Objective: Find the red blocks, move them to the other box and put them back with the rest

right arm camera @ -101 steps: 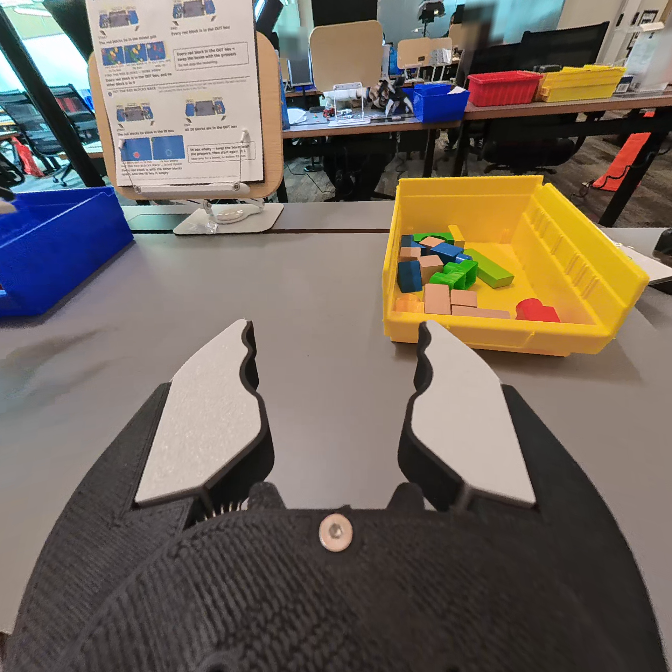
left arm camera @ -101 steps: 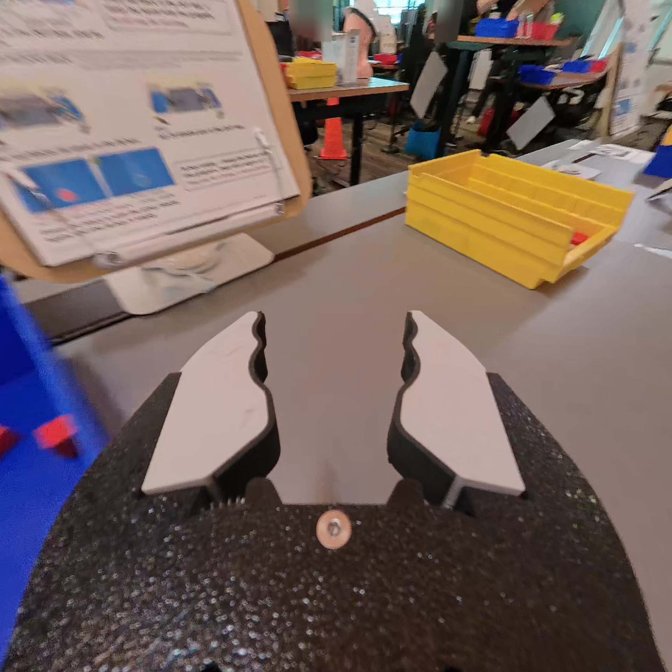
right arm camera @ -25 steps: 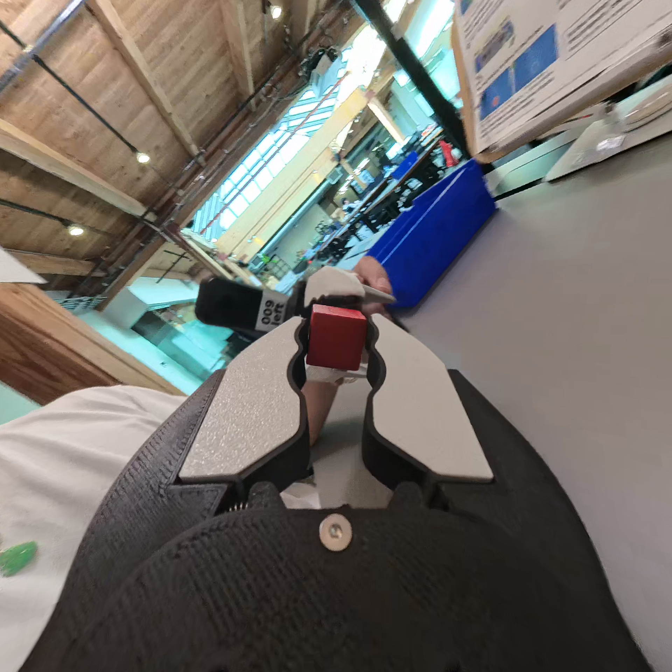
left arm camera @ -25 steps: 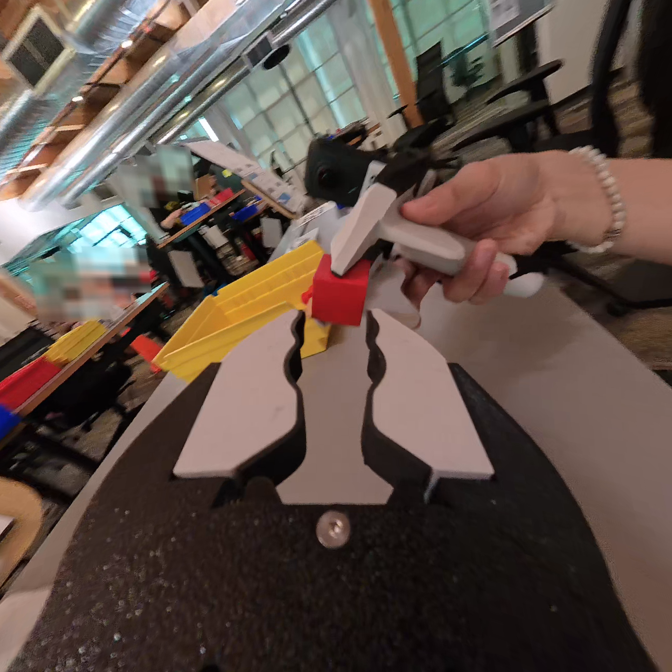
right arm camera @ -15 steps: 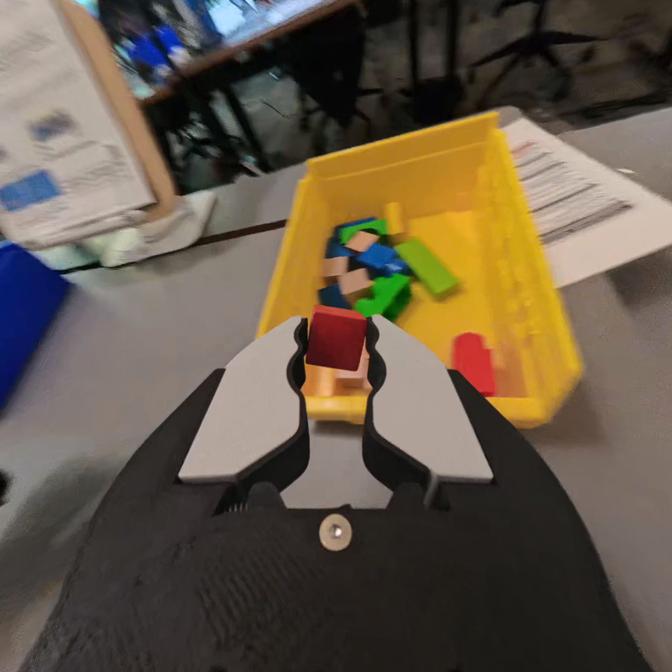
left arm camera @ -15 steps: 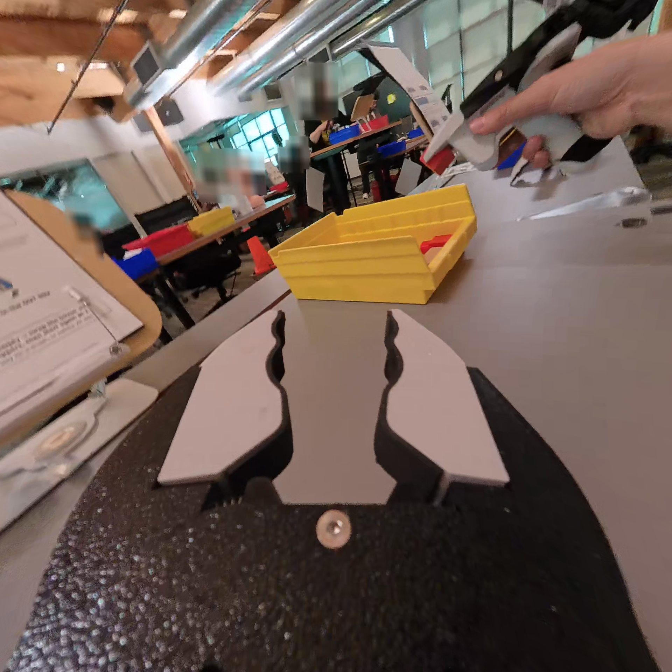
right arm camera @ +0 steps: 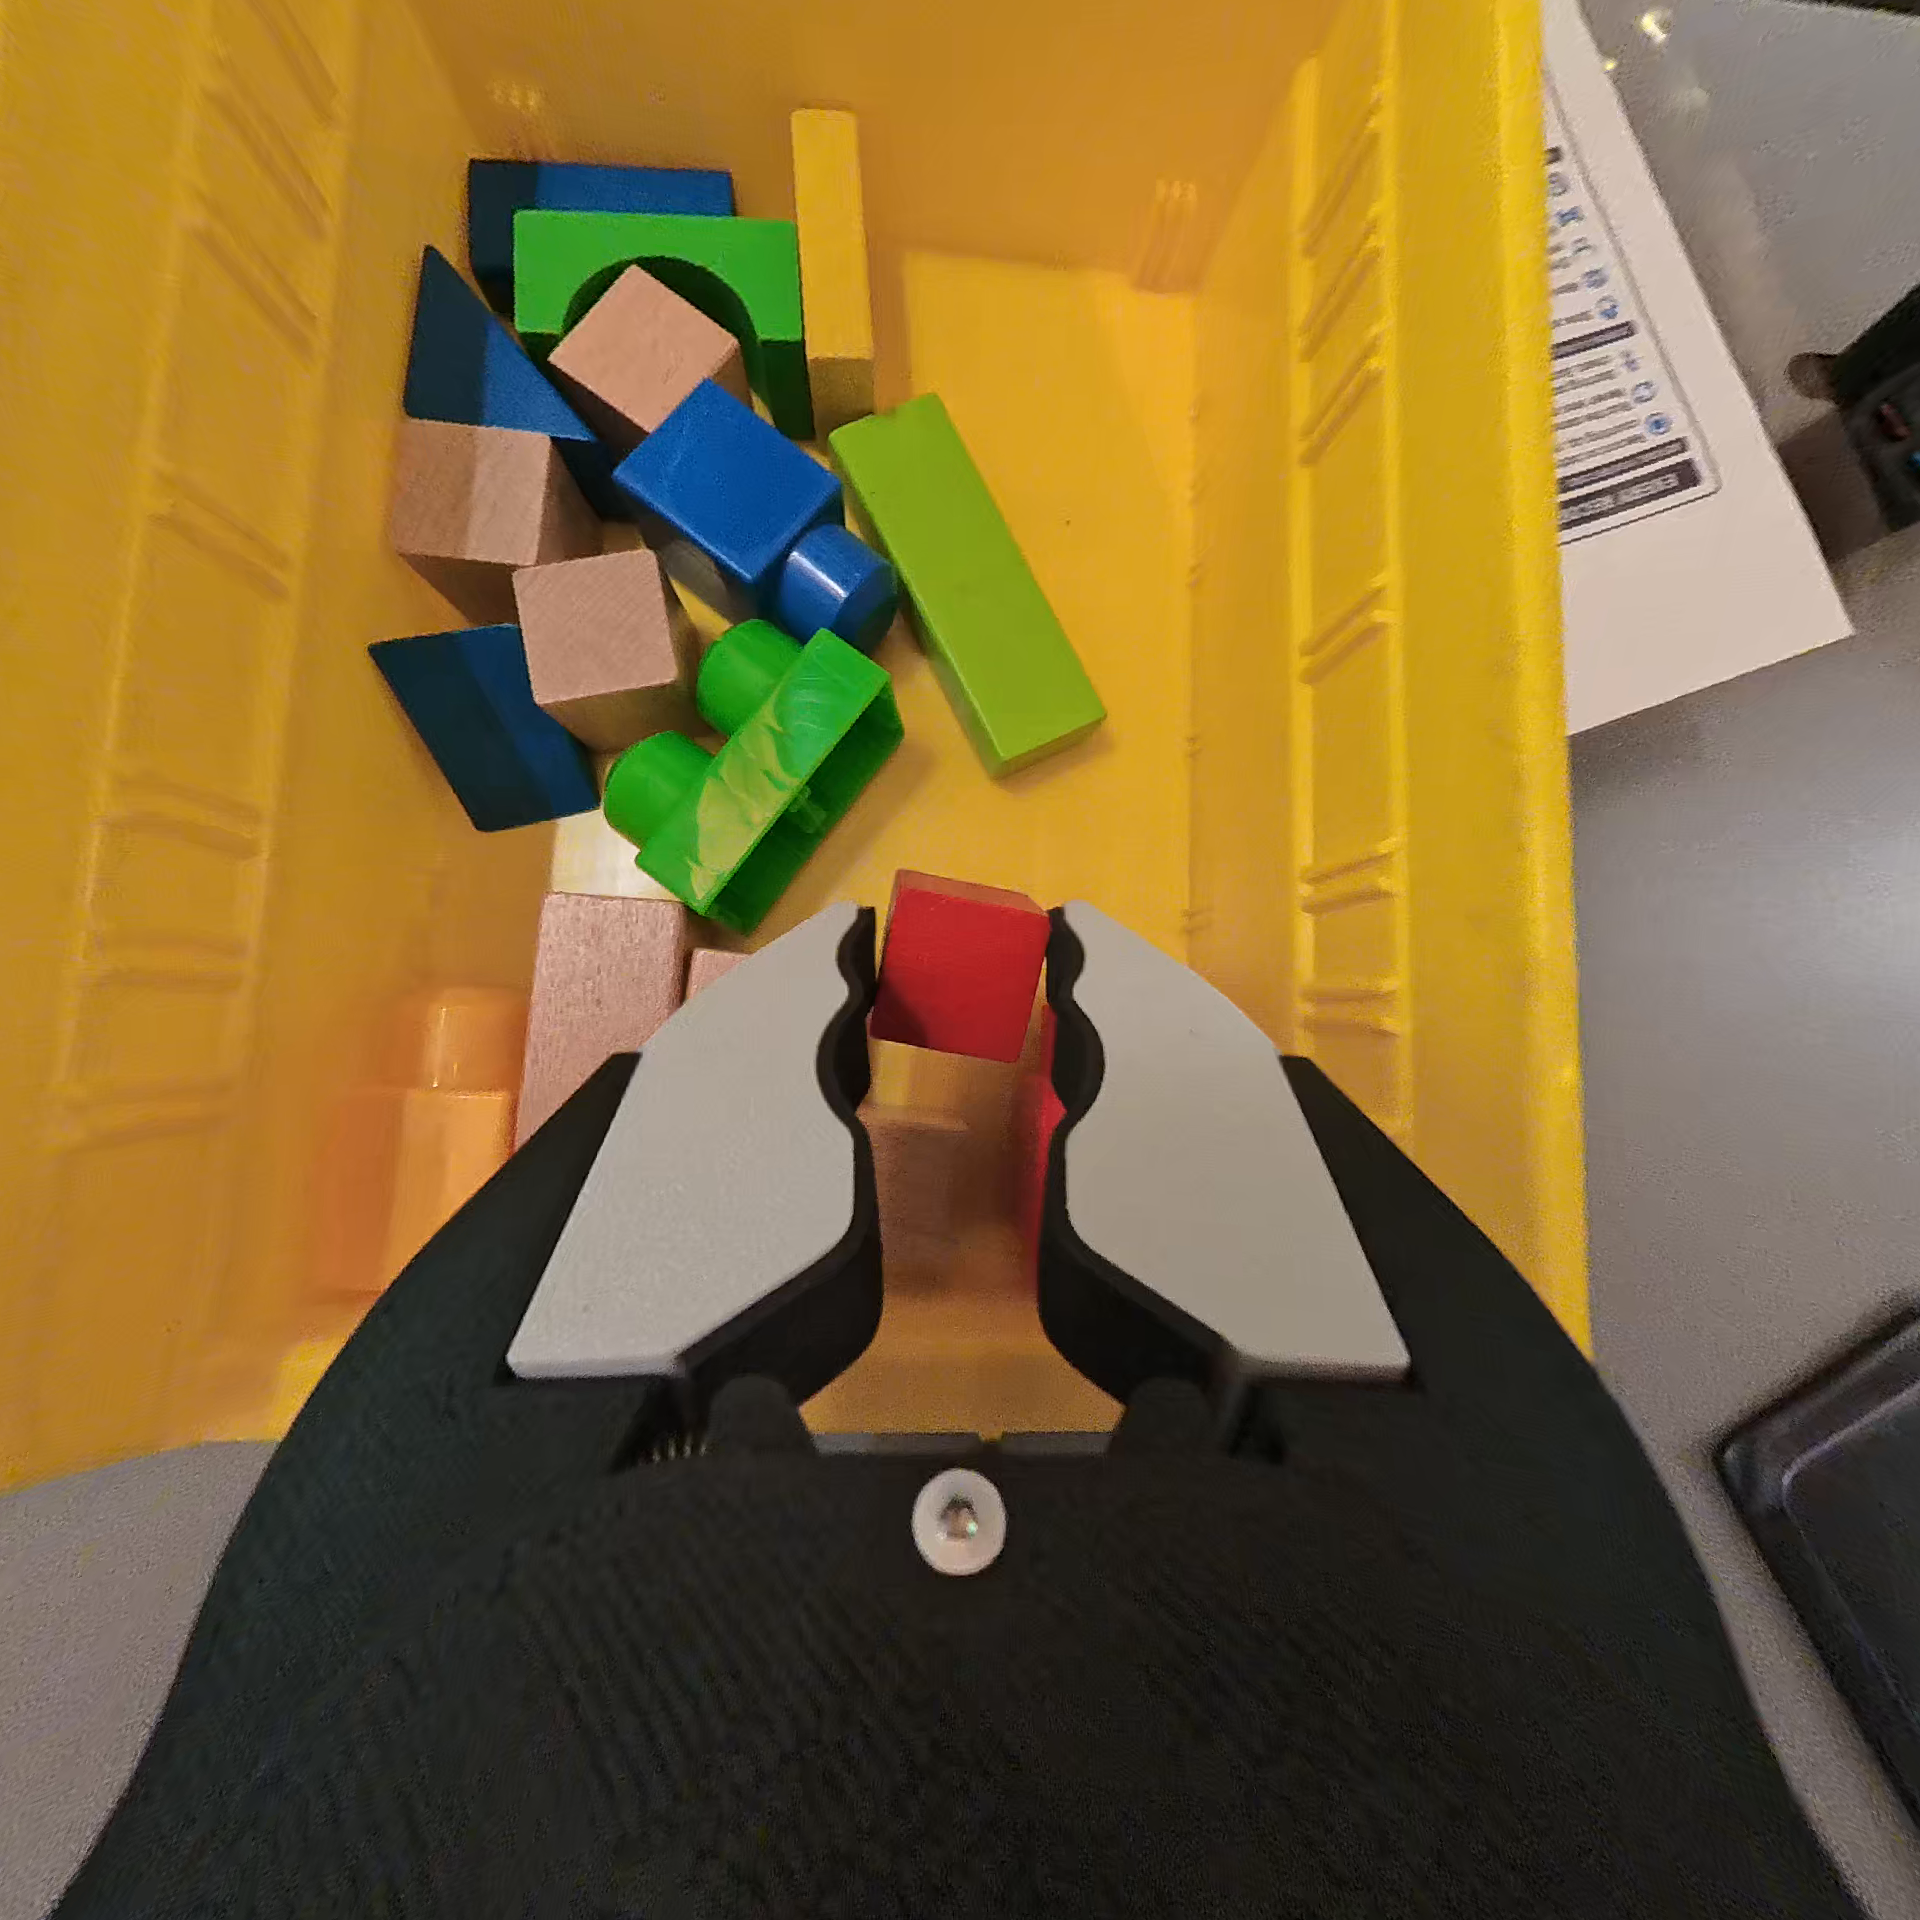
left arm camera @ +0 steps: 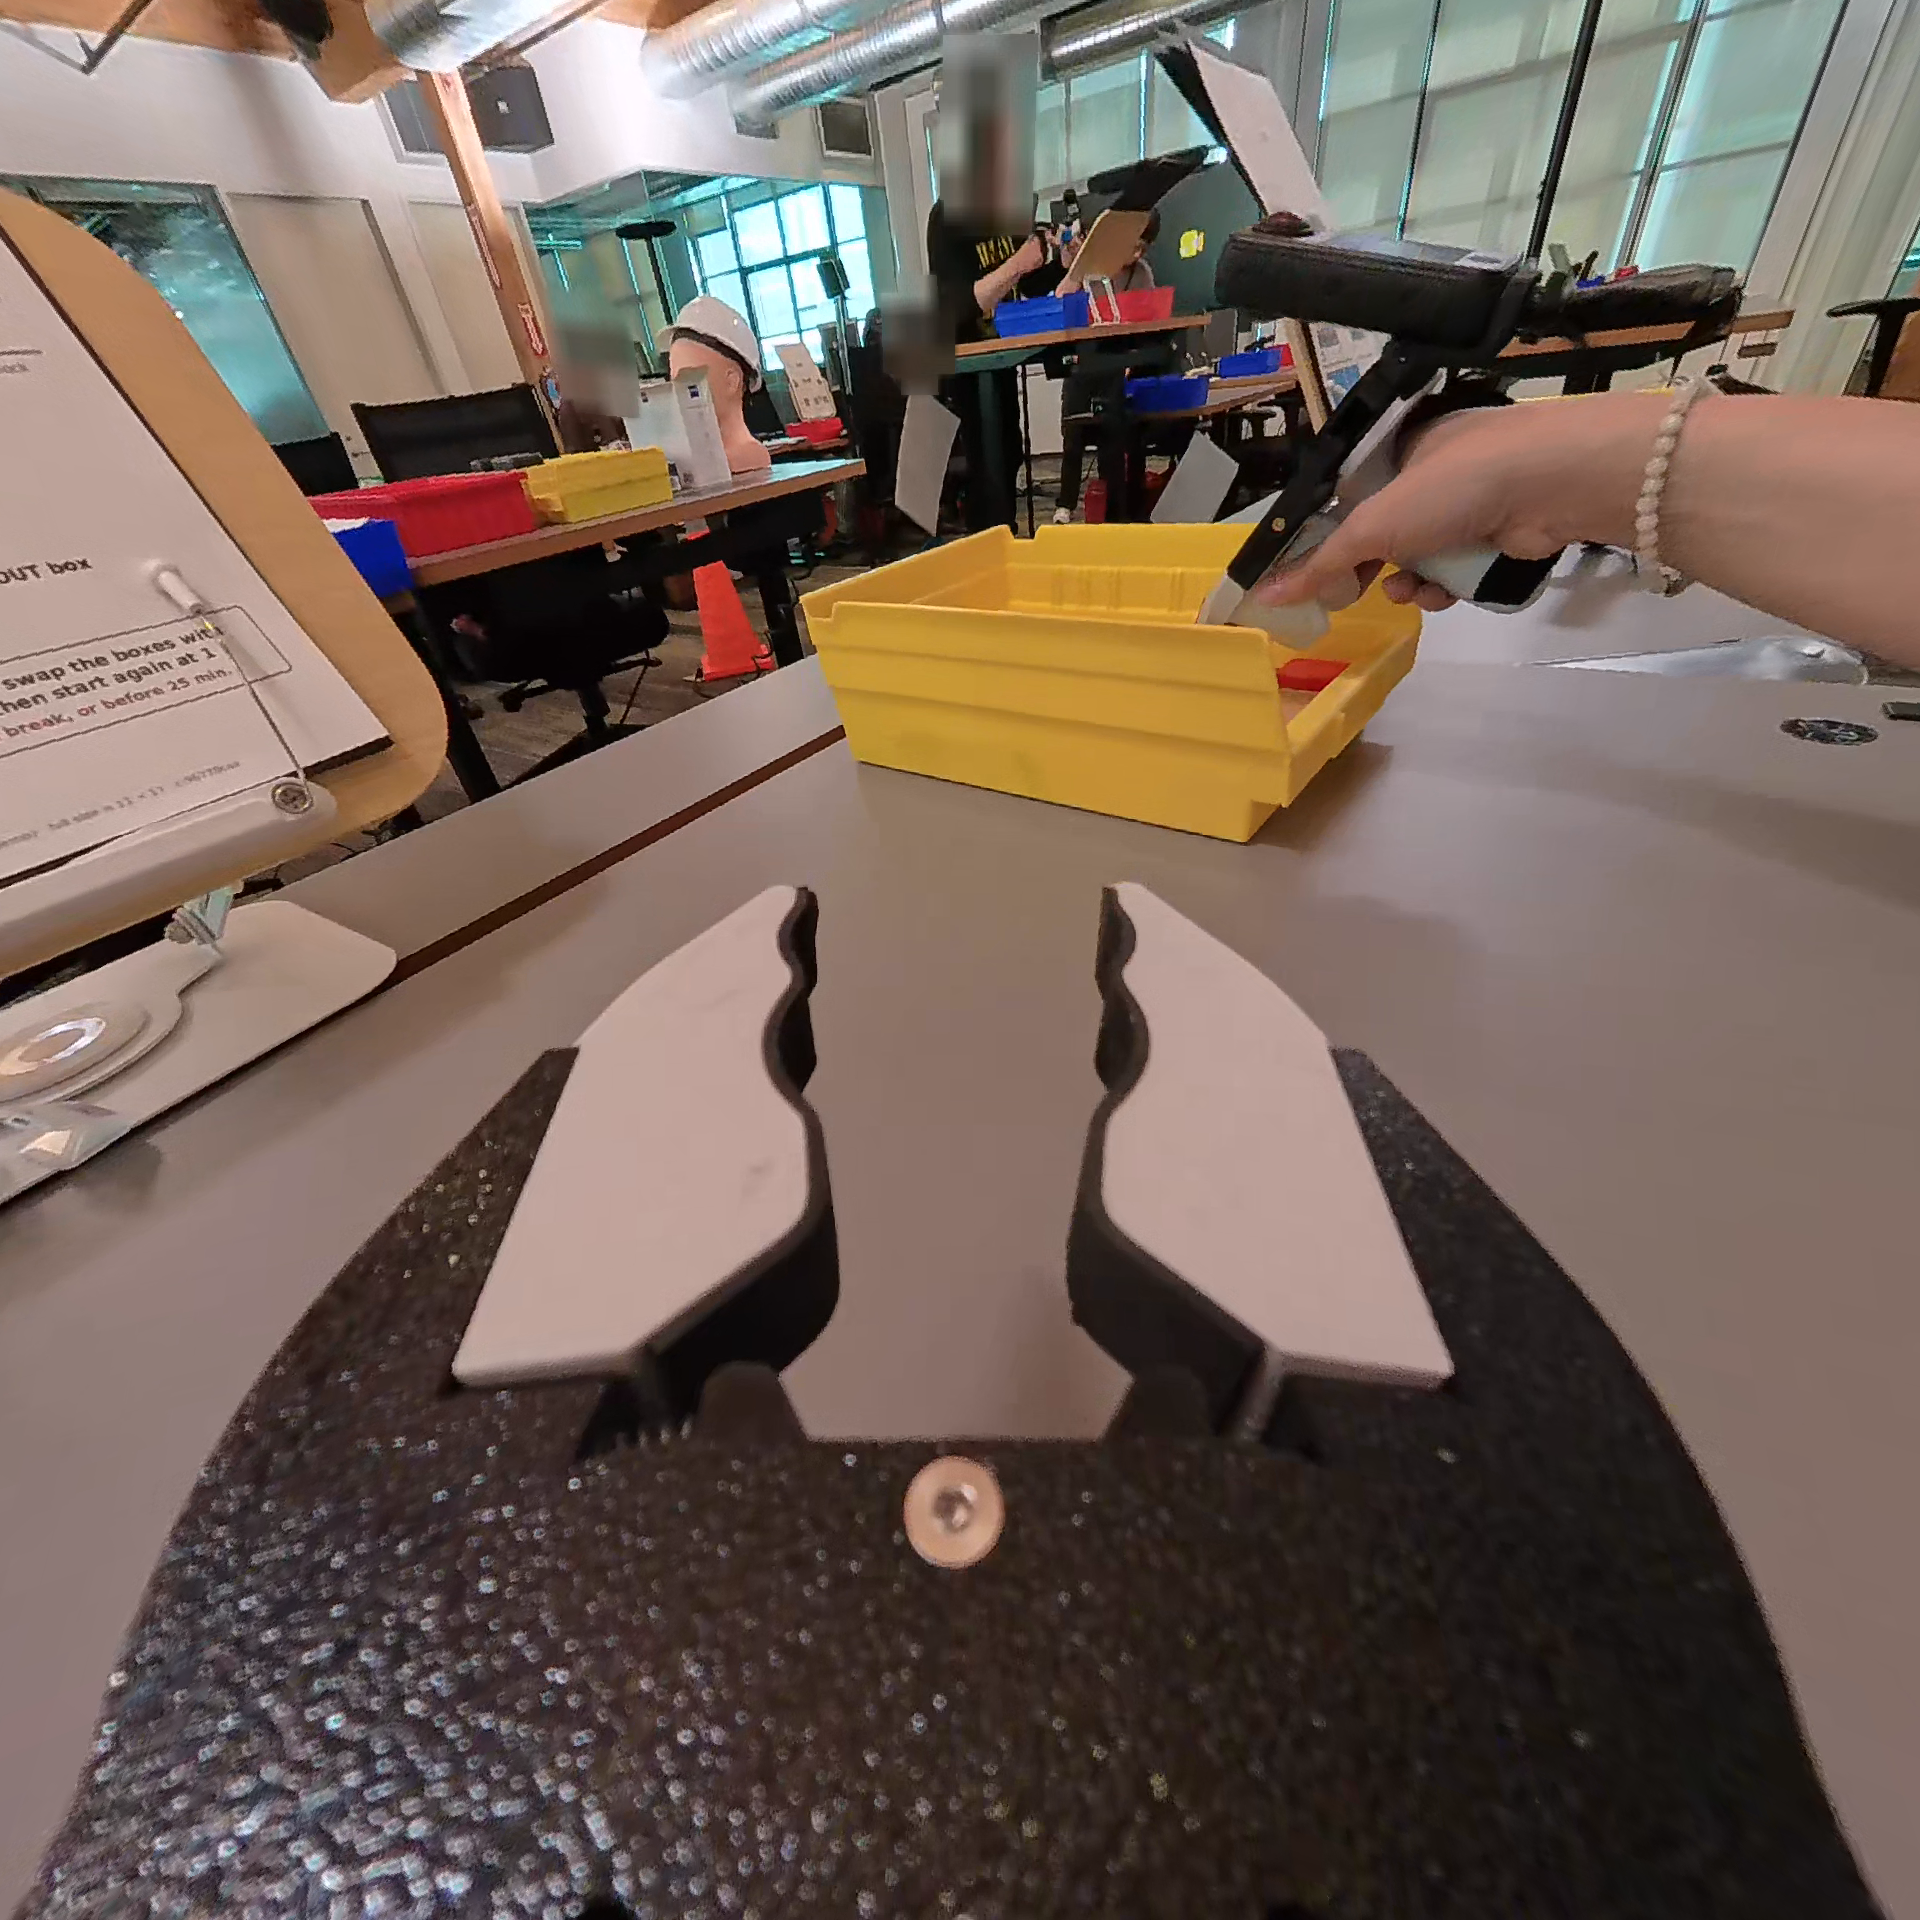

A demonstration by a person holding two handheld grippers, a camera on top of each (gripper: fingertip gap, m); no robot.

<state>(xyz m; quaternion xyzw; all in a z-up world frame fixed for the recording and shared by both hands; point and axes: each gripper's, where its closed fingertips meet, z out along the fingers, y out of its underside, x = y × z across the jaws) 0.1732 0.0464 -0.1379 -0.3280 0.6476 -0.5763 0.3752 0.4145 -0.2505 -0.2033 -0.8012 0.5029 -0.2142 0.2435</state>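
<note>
The right gripper (right arm camera: 961, 920) pinches a red cube (right arm camera: 958, 971) directly above the yellow box's (right arm camera: 1455, 727) near right corner.

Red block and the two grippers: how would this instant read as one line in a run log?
right gripper: shut on red block, above yellow bin | left gripper: open, empty, over table | block not yet released

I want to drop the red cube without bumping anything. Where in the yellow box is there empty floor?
Bare floor in the yellow bin lies between the light green bar and the right wall, ahead of the red cube. The left half is crowded with blocks.
</note>
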